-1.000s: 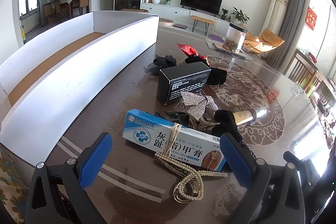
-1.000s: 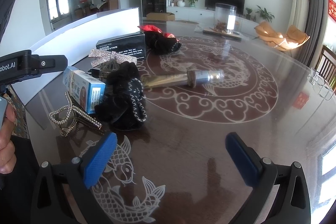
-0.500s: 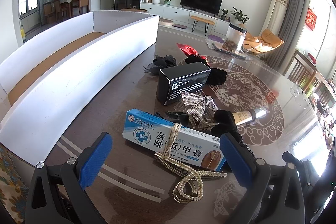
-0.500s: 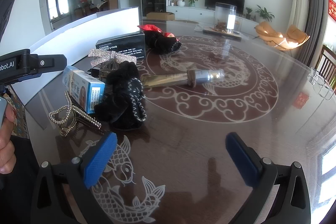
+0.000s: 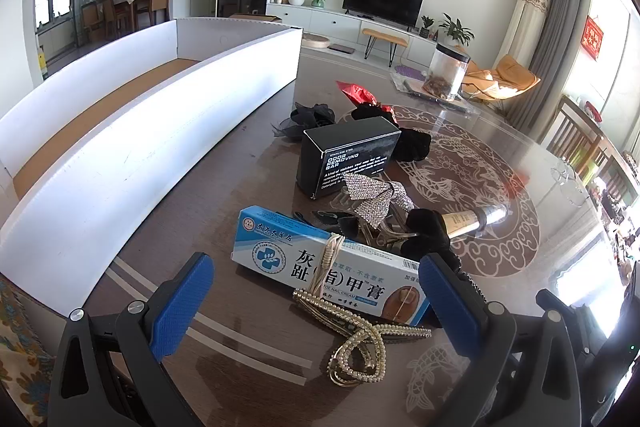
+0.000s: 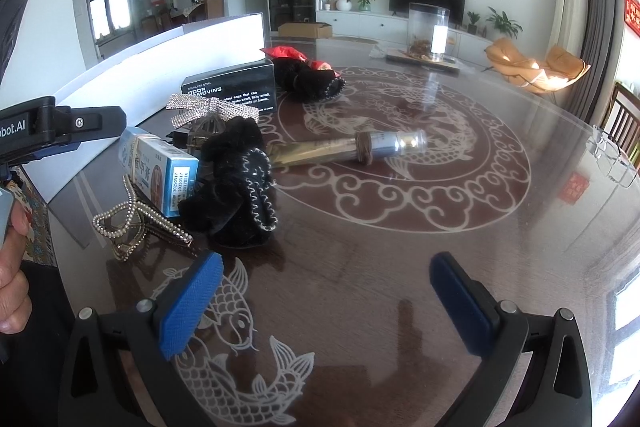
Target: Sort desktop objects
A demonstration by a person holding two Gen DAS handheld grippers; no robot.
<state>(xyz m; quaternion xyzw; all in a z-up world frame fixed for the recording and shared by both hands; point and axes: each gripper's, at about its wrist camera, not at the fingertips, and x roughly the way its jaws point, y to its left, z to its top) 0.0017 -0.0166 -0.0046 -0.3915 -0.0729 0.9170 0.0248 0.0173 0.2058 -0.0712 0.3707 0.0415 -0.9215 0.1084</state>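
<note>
A blue and white nail cream box (image 5: 320, 267) lies on the brown table, with a pearl hair clip (image 5: 360, 343) draped over it. Behind it are a rhinestone bow (image 5: 376, 199), a black odor bar box (image 5: 348, 155), black scrunchies (image 5: 424, 235) and a gold tube (image 5: 472, 221). My left gripper (image 5: 316, 303) is open and empty, just in front of the cream box. My right gripper (image 6: 326, 303) is open and empty above the table, near a black scrunchie (image 6: 236, 187). The gold tube (image 6: 348, 151) lies beyond it.
A long white tray (image 5: 132, 131) with a brown floor stands along the left side. A clear jar (image 5: 446, 73) sits at the far side of the table. A red wrapper (image 5: 356, 93) and black hair ties (image 5: 312, 121) lie behind the black box.
</note>
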